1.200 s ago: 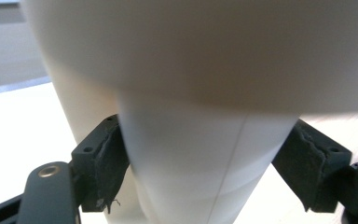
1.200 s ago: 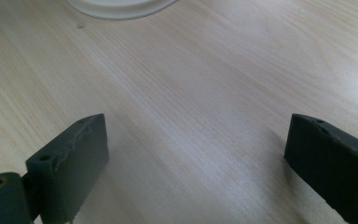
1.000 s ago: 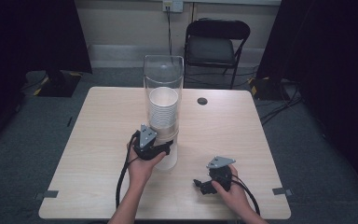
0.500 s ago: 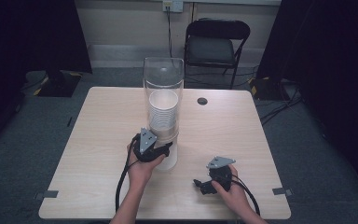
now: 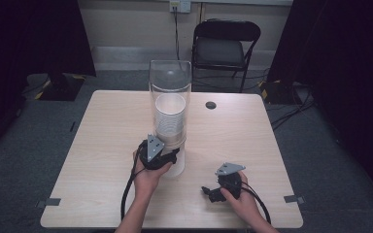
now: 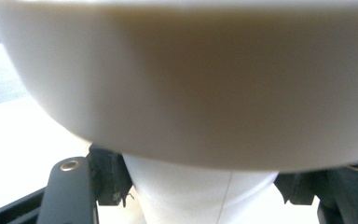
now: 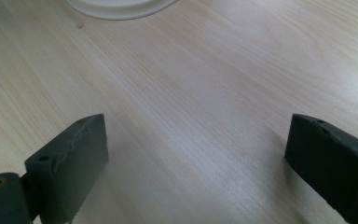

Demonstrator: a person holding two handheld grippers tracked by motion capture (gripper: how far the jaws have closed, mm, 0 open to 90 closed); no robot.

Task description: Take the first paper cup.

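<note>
A person's left gripper [image 5: 171, 156] clamps the bottom paper cup [image 6: 200, 191] protruding beneath a clear cup dispenser [image 5: 170, 87] mid-table, apparently about to draw it free; the stacked cups [image 5: 170, 121] remain inside. The right gripper [image 5: 212, 193] rests wide open on the wooden table [image 5: 102, 145]. No legible writing appears.

Dim room, evenly lit tabletop; left gripper view blurred

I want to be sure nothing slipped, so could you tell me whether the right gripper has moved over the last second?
No. The right gripper sits at the same spot near the table's front edge, equally far from the cup dispenser as before.
</note>
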